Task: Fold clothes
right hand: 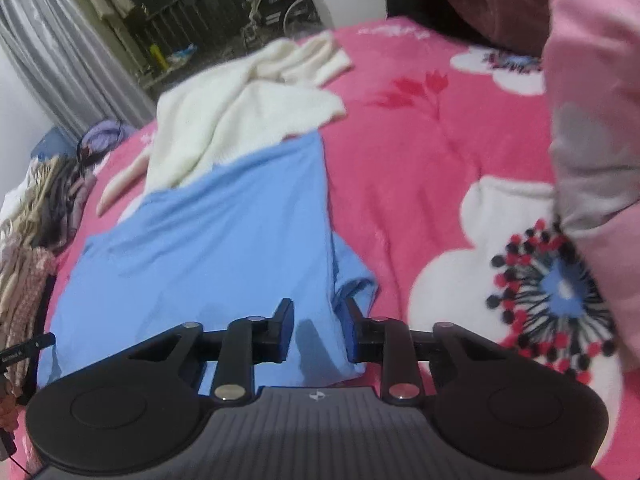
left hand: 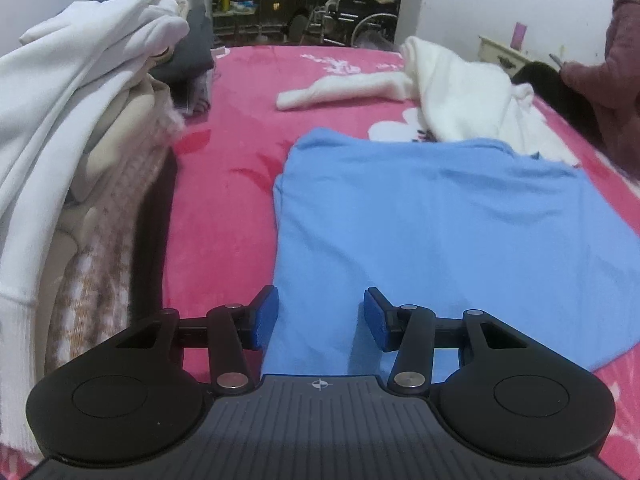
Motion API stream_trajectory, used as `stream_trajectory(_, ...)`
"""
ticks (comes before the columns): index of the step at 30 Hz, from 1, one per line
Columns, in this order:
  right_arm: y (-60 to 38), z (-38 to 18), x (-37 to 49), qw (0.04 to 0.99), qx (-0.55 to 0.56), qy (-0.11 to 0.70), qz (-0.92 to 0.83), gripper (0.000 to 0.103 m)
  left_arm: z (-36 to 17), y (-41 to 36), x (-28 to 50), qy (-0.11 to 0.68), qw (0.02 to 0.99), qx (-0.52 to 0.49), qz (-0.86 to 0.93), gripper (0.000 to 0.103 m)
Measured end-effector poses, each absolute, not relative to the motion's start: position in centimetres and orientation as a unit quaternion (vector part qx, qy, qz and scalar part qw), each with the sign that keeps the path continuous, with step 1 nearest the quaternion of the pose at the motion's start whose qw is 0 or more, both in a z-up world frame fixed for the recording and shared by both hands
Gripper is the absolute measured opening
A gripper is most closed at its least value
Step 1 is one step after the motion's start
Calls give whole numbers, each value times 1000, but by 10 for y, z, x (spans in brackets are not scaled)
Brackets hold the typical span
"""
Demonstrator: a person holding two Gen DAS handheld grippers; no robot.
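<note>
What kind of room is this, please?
Probably a bedroom at home: a bed with a pink flowered blanket, a stack of folded clothes beside a blue shirt, and grey curtains.

pink floral blanket (left hand: 240, 152), wheelchair (left hand: 360, 20), curtain (right hand: 60, 60)

Bare pink blanket (left hand: 224, 208) strip betw. clothes stack (left hand: 80, 152) on left & blue shirt (left hand: 420, 220): passable. White sweater (left hand: 452, 92) blocks far side; pink pillow (right hand: 596, 120) right.

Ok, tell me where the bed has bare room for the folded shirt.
Free: the pink blanket strip between the stacked clothes and the blue shirt, and the flowered stretch right of the shirt. Crowded: the far end, where the white sweater sprawls.
</note>
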State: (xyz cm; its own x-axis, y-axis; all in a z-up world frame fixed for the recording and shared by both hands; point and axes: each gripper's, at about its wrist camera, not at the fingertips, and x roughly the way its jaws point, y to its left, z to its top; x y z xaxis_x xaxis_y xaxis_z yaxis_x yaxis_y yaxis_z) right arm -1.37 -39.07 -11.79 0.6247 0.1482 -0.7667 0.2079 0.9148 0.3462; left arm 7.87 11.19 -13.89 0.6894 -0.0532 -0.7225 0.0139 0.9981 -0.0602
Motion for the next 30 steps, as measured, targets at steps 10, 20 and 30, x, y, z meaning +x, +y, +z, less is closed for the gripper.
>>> stream_trajectory(10,-408,-121,-48,890,234,384,-65,1,-149,115,80,407,913,-19,-22,49)
stream_trajectory(20,-409,-147,-46,881,209,414,-95,1,-140,122,61,412,910,-18,-42,50)
stream_trajectory(30,-440,-137,-109,822,450,343,-67,33,-146,154,17,453,876,-153,-61,53)
